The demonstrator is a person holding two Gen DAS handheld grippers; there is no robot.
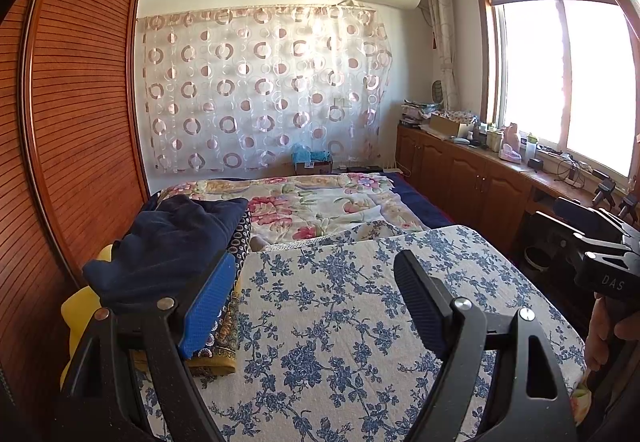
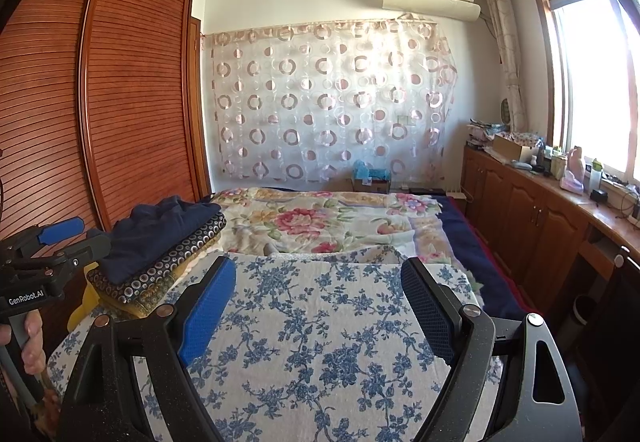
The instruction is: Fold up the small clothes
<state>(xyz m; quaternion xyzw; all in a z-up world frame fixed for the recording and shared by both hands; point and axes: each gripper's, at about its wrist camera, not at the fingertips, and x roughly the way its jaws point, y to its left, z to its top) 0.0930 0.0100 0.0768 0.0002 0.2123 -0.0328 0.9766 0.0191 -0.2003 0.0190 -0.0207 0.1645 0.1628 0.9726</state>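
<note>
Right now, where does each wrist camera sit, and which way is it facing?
Left wrist: on the left gripper, open, facing across the blue-flowered cloth toward the curtained wall; right gripper and hand at right.
Right wrist: on the right gripper, open, same heading; left gripper at left.
Shared: the clothes stack, bed, window.

Matt woven cloth with blue flowers (image 1: 340, 322) covers the bed; the navy garment (image 1: 168, 242) looks soft. Wardrobe doors (image 1: 80, 122) are glossy slatted wood. Sheer curtain (image 2: 328, 102).

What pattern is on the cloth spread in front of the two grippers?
Blue flower sprays on an off-white ground cover the flat cloth; the right wrist view shows it best.
</note>
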